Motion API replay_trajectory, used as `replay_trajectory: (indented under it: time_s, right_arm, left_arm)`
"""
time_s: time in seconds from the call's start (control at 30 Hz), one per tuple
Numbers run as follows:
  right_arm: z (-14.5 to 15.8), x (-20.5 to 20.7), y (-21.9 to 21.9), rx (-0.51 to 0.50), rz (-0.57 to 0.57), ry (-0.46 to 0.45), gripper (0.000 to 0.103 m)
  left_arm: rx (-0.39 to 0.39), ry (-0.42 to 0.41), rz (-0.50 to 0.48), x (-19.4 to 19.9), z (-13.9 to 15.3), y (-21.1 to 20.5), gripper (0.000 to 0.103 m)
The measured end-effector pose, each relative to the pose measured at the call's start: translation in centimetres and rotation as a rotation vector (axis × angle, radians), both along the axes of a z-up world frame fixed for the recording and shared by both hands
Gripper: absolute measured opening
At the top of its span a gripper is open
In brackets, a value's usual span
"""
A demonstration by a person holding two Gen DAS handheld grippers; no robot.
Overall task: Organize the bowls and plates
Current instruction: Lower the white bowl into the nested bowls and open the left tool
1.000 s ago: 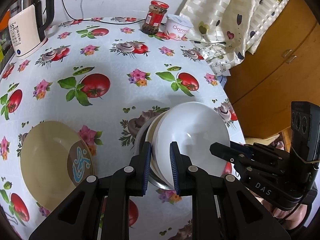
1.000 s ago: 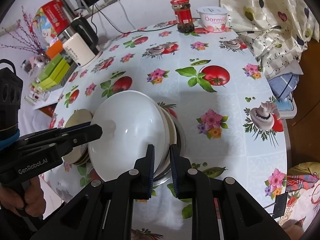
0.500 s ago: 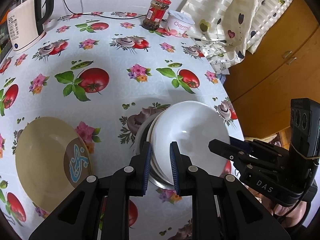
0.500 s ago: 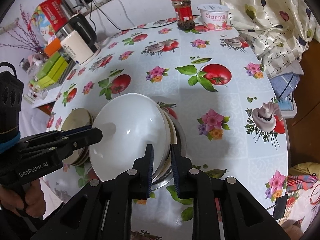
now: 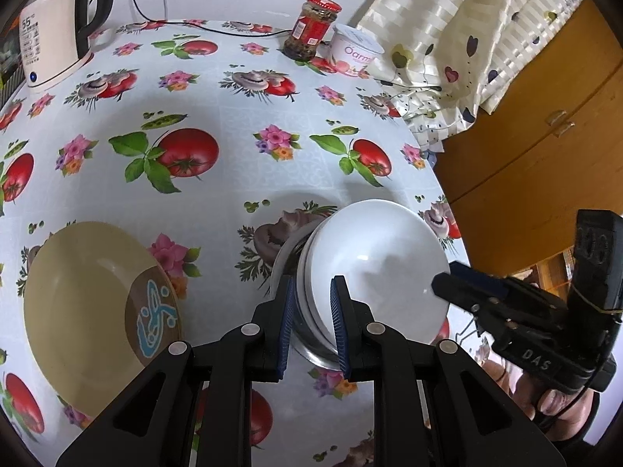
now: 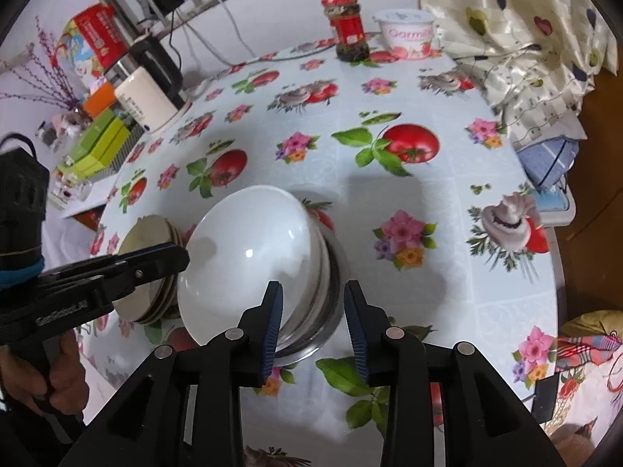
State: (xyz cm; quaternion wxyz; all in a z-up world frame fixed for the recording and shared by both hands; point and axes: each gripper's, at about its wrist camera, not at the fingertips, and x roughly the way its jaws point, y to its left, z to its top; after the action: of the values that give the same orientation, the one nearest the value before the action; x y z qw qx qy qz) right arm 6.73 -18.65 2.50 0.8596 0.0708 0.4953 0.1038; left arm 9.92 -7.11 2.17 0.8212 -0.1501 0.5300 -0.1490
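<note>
Bowl stack: a white bowl (image 5: 373,268) sat nested on top of other white bowls, all inside a metal bowl (image 6: 331,311) at the bottom; the white bowl held nothing.
Plates: a tan plate (image 5: 89,307) with a brown-and-blue emblem lay at 9 o'clock from the stack in the left wrist view; the right wrist view showed it as the top of a small pile of plates (image 6: 155,303).
Left gripper (image 5: 311,311): clenched on the stack's near rim, one blue pad outside the bowls and the other inside the white bowl.
Right gripper (image 6: 313,311): its jaws had just been opening; they stood apart from the rim, which still lay between them.
Stack position: on the table (image 5: 233,124) near its edge, at 12 o'clock from each gripper.
Far side: a red-lidded jar (image 5: 311,25) and a yogurt tub (image 5: 354,52) stood together at 12 o'clock, a white kettle (image 5: 50,46) at 10 o'clock.
Edge: a patterned cloth (image 5: 467,39) hung at 2 o'clock, touching the table.
In the way: nothing lay between the stack and the plate.
</note>
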Motion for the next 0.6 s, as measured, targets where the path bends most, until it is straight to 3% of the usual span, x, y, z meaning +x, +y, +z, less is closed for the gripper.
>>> replay_trajectory:
  time_s: [0.07,0.17,0.23,0.6]
  right_arm:
    - [0.54,-0.31,-0.19,-0.01,0.0,-0.032,0.032]
    - [0.43,-0.16,-0.26,0.004,0.008,-0.032,0.016]
    - [0.31,-0.13,0.09,-0.002,0.012,-0.033,0.012]
    - [0.09,0.4,0.21,0.015,0.007,-0.018,0.01]
  left_arm:
    - [-0.008,0.0,-0.011,-0.03,-0.09,-0.2,0.02]
    - [-0.016,0.001,-0.022,-0.06,-0.2,-0.37,0.02]
    - [-0.016,-0.002,-0.025,-0.09,-0.24,-0.42,0.02]
    - [-0.026,-0.019,-0.023,-0.28,0.45,-0.34,0.02]
